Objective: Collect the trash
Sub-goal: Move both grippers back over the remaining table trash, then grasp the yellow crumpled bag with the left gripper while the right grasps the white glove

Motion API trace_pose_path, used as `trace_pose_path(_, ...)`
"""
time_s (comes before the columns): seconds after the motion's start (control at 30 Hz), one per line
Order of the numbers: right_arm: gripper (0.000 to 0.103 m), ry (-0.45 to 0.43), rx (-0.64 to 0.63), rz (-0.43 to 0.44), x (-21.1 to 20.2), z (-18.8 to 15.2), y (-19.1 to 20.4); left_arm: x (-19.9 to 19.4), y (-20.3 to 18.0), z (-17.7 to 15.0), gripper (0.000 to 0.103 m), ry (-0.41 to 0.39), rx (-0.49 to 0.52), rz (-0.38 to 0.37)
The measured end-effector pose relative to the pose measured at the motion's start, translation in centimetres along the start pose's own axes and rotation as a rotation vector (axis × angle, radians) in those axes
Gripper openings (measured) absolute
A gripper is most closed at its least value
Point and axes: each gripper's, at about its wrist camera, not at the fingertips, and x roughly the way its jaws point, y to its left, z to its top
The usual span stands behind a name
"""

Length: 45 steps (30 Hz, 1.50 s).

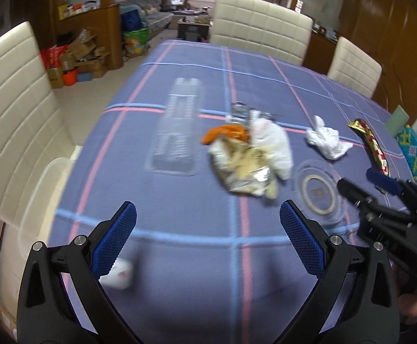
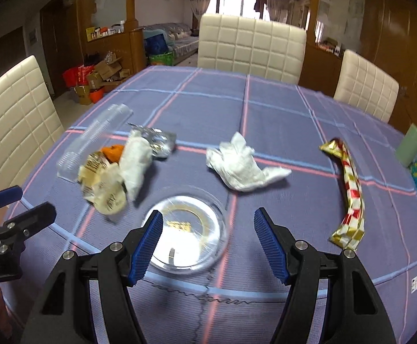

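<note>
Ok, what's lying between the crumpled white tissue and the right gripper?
Only the round clear plastic lid and bare tablecloth, per the right wrist view; tissue, right gripper.

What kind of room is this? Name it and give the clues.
Most likely the dining area of a home, open to a living room. A table under a blue checked tablecloth is ringed by cream padded chairs, and a sofa stands beyond near a bright window.

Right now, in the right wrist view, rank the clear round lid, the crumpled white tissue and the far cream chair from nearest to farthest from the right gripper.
1. Clear round lid: directly below the open right gripper.
2. Crumpled white tissue: ahead, slightly right, mid-table.
3. Cream chair: beyond the table's far edge.
</note>
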Motion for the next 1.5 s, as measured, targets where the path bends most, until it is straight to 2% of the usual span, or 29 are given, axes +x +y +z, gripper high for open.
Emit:
trace_pose_path(0.17, 0.065, -0.012, 0.012, -0.019, 0.9, 0.2, -1.2, 1.8, -2.5, 1.2, 0.099, 0.005, 0.032, 0.021)
trace_pose_path(0.33, 0.065, -0.005, 0.04, 0.0, 2.0, 1.6, -3.2, 3.5, -3.3, 1.8, 0.097, 0.014, 0.046, 0.046)
trace_pose_path(0.47, 0.065, -0.007, 0.034, -0.019, 2.9, 2.5, -3.6, 5.3, -3.6, 1.9, 0.082, 0.059, 0.056, 0.047)
trace_pose_path(0.53, 0.065, -0.003, 0.041, -0.006, 3.5, 3.3, -3.9, 6.0, -3.4, 1.9, 0.079, 0.076, 0.051, 0.042)
trace_pose_path(0.63, 0.065, 0.018, 0.029, 0.001, 4.9, 4.2, -3.8, 6.3, -3.5, 1.9, 0.077, 0.064, 0.066, 0.056)
trace_pose_path(0.7, 0.065, 0.052, 0.025, -0.007, 6.3, 4.4, -3.6, 6.4, -3.5, 1.9, 0.072, 0.054, 0.072, 0.06)
trace_pose_path(0.73, 0.065, 0.067, 0.033, -0.006, 6.8, 4.4, -3.7, 6.4, -3.5, 2.0, 0.067, 0.05, 0.075, 0.061)
trace_pose_path(0.77, 0.064, 0.076, 0.047, 0.002, 7.2, 4.4, -4.0, 6.4, -3.5, 2.0, 0.058, 0.041, 0.081, 0.064)
trace_pose_path(0.8, 0.058, 0.074, 0.064, 0.003, 7.3, 4.1, -4.1, 6.3, -3.5, 1.9, 0.055, 0.038, 0.084, 0.065)
trace_pose_path(0.83, 0.041, 0.059, 0.062, -0.019, 7.2, 3.9, -4.1, 6.3, -3.5, 2.0, 0.052, 0.035, 0.084, 0.058)
trace_pose_path(0.93, 0.022, 0.045, 0.062, -0.015, 6.2, 3.7, -4.2, 6.0, -3.2, 1.9, 0.037, 0.022, 0.076, 0.041)
trace_pose_path(1.07, 0.021, 0.037, 0.068, -0.006, 4.8, 3.3, -4.1, 4.9, -3.1, 1.5, 0.033, -0.007, 0.08, 0.041)
trace_pose_path(1.5, 0.021, 0.004, -0.036, 0.063, -0.4, 1.0, 1.2, -0.4, -1.7, -0.3, 0.033, -0.069, 0.061, 0.043)
